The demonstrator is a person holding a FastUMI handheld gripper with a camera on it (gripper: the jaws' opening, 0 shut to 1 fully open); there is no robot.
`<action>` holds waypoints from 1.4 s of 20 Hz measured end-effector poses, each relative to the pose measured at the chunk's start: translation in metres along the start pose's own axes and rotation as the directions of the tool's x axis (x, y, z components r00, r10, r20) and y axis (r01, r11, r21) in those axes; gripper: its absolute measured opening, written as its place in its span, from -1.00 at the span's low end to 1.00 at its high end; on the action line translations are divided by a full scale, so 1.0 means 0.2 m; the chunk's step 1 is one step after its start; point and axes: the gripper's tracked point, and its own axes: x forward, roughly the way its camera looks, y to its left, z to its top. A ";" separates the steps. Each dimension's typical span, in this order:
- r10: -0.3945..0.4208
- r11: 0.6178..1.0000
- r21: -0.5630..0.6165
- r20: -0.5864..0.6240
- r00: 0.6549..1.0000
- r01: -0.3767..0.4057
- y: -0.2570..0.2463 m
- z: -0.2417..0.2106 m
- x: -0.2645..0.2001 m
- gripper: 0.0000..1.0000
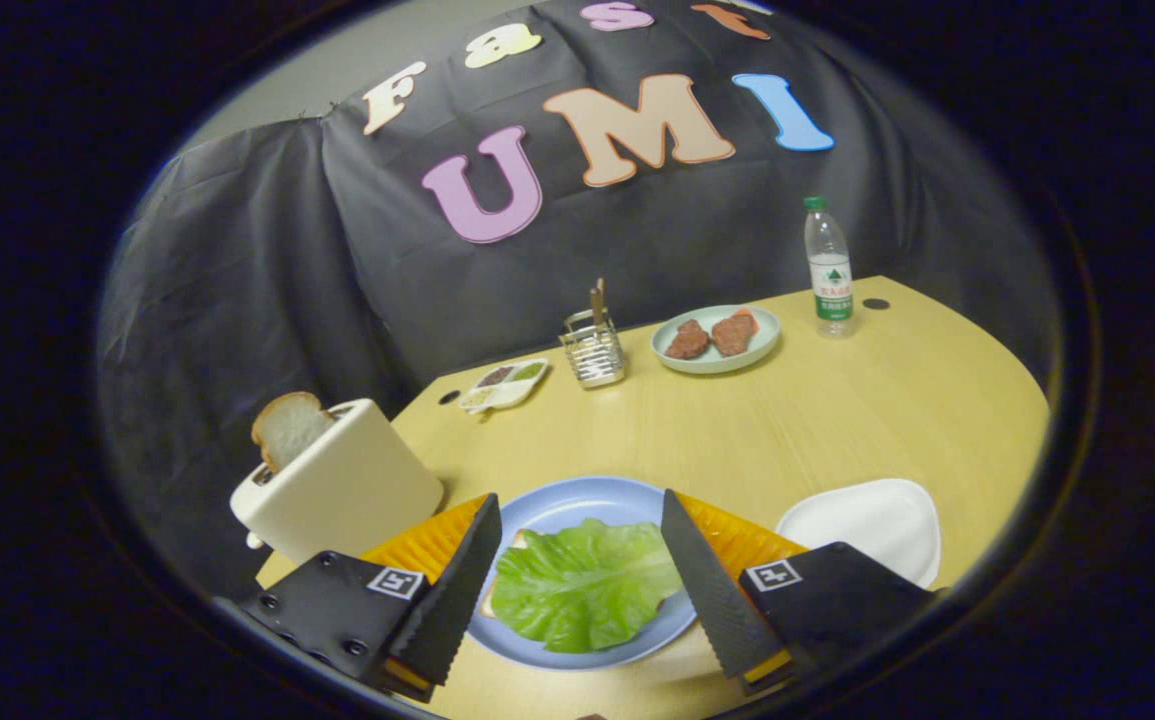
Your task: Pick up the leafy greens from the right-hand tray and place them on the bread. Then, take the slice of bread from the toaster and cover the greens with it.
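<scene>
Tabletop; gripper (577, 575) apparently wide open, empty.

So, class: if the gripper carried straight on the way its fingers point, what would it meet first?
Probably the lettuce leaf lying on the blue plate. The open gripper straddles it, though how high it sits above the leaf is unclear.

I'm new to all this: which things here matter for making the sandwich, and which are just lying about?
For the job: leafy greens on the blue plate, between the open fingers; bread slice in the toaster; white tray.

Lying about: water bottle, meat plate, utensil holder, condiment dish.
</scene>
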 end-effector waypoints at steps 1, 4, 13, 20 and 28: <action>0.024 1.000 -0.010 0.001 1.000 -0.024 0.06 0.03 -0.02 1.00; 0.113 0.993 -0.045 -0.005 0.994 -0.113 0.31 0.08 -0.07 1.00; 0.264 0.939 -0.210 -0.061 0.963 -0.271 1.05 0.19 -0.14 0.99; 0.291 0.904 -0.299 -0.087 0.953 -0.304 1.45 0.14 0.03 0.99; 0.205 0.925 -0.302 -0.116 0.972 -0.231 1.54 0.01 0.27 0.94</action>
